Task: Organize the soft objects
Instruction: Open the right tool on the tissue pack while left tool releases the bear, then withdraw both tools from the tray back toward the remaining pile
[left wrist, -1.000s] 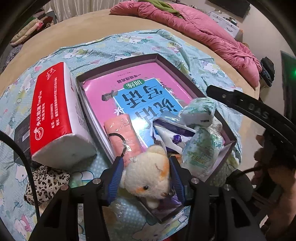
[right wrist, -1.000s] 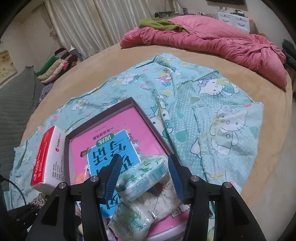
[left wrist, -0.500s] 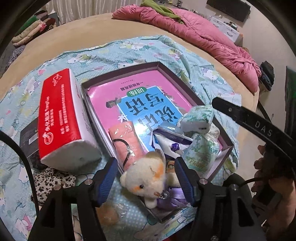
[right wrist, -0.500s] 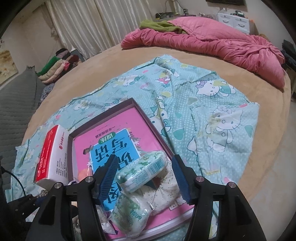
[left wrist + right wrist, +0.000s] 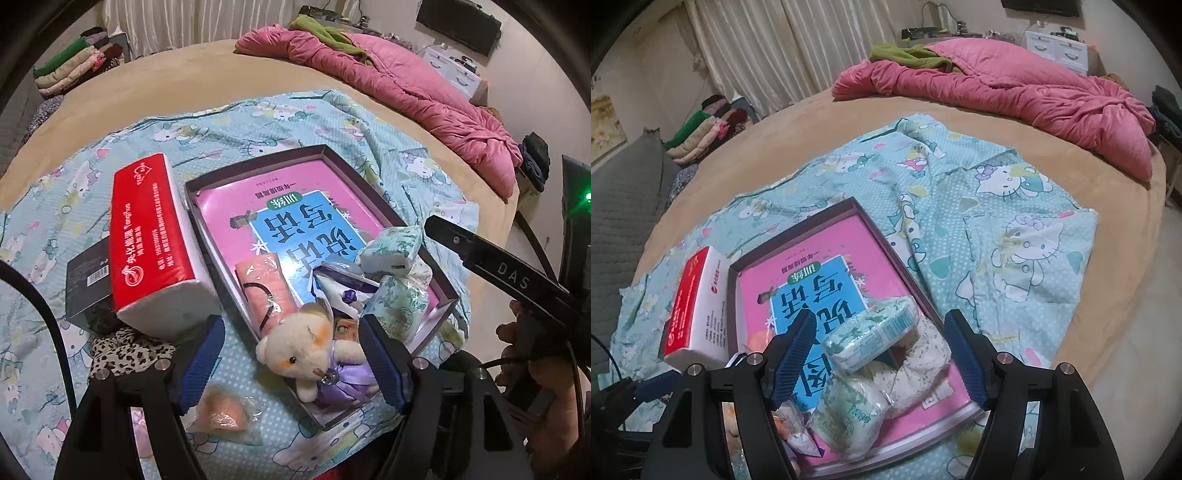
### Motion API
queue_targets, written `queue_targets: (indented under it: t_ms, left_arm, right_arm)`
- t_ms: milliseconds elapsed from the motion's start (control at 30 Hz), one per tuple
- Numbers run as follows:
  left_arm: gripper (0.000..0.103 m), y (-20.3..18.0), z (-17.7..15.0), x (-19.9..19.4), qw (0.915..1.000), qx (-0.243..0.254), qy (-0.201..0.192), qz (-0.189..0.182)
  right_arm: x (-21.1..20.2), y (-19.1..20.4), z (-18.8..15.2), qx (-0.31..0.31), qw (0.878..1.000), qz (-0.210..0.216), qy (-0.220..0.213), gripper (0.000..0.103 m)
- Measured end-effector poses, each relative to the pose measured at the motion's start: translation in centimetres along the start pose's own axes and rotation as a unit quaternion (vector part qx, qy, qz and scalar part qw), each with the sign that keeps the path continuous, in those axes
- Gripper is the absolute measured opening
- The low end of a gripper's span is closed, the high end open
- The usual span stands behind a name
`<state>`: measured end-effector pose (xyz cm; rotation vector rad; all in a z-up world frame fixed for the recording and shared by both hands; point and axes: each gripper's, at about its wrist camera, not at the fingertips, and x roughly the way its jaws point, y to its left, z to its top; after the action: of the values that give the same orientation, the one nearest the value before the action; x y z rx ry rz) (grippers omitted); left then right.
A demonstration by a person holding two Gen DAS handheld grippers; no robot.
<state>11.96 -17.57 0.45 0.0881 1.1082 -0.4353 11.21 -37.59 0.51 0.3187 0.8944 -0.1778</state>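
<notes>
A shallow dark box [image 5: 373,184] [image 5: 886,236] with a pink book inside lies on the patterned cloth. At its near corner rests a cream toy bear [image 5: 306,350] in a purple dress. My left gripper [image 5: 291,365] straddles the bear, its jaws opening, with the blue pads clear of it on both sides. A green-patterned tissue pack [image 5: 871,336] [image 5: 391,243] lies on other soft packs in the box. My right gripper [image 5: 879,354] hangs over it, jaws opening, pads off the pack.
A red and white tissue brick [image 5: 155,240] stands left of the box, with a black carton [image 5: 86,280] and a leopard-print cloth [image 5: 125,350] beside it. A wrapped peach item [image 5: 221,410] lies near the left finger. A pink quilt [image 5: 997,88] lies at the far side.
Both grippers have spread their jaws and let go: the left released the bear and lifted away from it, the right released the tissue pack, which stays on the pile.
</notes>
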Motion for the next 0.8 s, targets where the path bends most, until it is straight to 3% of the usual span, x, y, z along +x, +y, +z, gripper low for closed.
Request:
queue_targets:
  t_ms: [67,800]
  left_arm:
    - [0.082,0.1,-0.1,-0.3,1.0,0.0,-0.002,0.002]
    - [0.082,1.8,-1.5,-3.9,0.999,-0.011,-0.036,0.023]
  right_arm:
    - [-0.2,0.2,0.0,-0.003,1.0,-0.001,-0.001,0.074]
    - [-2.7,3.1,0.1,-0.047,0.999,0.004,-0.023,0.076]
